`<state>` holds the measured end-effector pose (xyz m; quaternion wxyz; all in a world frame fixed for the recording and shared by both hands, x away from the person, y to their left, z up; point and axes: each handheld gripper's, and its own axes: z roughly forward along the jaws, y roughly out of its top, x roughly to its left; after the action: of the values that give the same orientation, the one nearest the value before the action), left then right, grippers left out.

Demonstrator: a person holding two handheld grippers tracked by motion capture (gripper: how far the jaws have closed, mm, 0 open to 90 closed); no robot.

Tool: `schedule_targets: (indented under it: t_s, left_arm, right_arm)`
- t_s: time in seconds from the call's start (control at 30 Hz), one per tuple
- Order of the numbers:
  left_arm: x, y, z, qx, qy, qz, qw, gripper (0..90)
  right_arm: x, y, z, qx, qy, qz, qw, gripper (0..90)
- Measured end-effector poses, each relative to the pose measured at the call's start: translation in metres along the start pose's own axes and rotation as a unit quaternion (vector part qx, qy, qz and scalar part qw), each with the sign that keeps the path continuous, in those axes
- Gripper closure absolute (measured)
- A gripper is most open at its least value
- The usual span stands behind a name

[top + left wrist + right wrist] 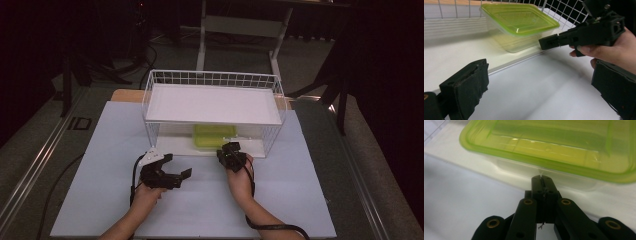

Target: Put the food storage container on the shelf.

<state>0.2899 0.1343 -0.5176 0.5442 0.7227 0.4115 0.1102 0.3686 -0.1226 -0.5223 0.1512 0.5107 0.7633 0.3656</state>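
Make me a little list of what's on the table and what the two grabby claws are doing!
Container: clear plastic box with green lid, on the lower shelf of the white wire rack
Lid: on the box
Rack top shelf: white board
Right gripper: jaws shut with nothing between them, tips right at the near wall of the box, just under the lid's rim; contact unclear
Left gripper: jaws open, holding nothing, over the white table sheet in front of the rack

Dark room, grey floor (30, 145), white desk frame (240, 30)
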Motion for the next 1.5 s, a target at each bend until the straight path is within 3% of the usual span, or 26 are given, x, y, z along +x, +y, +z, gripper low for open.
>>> schedule_targets:
  t_s: [0.17, 0.47, 0.57, 0.7, 0.93, 1.07, 1.1, 1.23, 1.33, 1.5]
  left_arm:
    - [0.0, -0.001, 0.0, 0.0, 0.0, 0.003, 1.0, 1.9]
    - [-0.001, -0.002, 0.001, 0.004, 0.004, 0.008, 1.0, 1.9]
    - [0.0, -0.002, 0.0, 0.006, 0.003, 0.007, 1.0, 1.9]
    - [0.001, -0.002, -0.001, 0.002, 0.006, 0.006, 1.0, 1.9]
    - [0.002, -0.002, -0.002, 0.0, 0.006, 0.003, 1.0, 1.9]
    - [0.001, -0.002, -0.002, 0.0, 0.006, 0.011, 0.9999, 1.9]
    - [0.001, -0.002, -0.002, -0.004, 0.001, 0.013, 0.9999, 2.0]
    - [-0.001, -0.001, -0.001, -0.003, 0.001, 0.023, 0.9997, 2.0]
    - [-0.002, -0.001, -0.001, -0.004, 0.006, 0.035, 0.9993, 1.9]
    - [-0.005, 0.002, -0.002, -0.025, 0.006, 0.051, 0.9984, 2.0]
  right_arm:
    - [0.0, 0.005, 0.008, -0.003, 0.001, 0.009, 1.0, 89.9]
    - [0.003, 0.012, 0.019, -0.011, -0.002, 0.003, 0.9999, 89.9]
    - [0.002, 0.017, 0.025, -0.013, -0.012, 0.005, 0.9998, 89.9]
    - [0.001, 0.021, 0.027, -0.009, -0.013, 0.023, 0.9996, 89.8]
    - [0.002, 0.023, 0.03, -0.012, -0.01, 0.012, 0.9998, 89.4]
    - [0.006, 0.022, 0.027, -0.01, -0.007, 0.014, 0.9998, 88.1]
    - [0.007, 0.02, 0.024, -0.02, 0.002, 0.006, 0.9998, 86.3]
    - [0.009, 0.019, 0.018, -0.025, 0.015, 0.011, 0.9995, 84.3]
    - [0.013, 0.014, 0.012, -0.026, 0.018, -0.001, 0.9995, 83.0]
    - [0.017, 0.007, -0.004, -0.031, 0.03, -0.013, 0.999, 76.2]
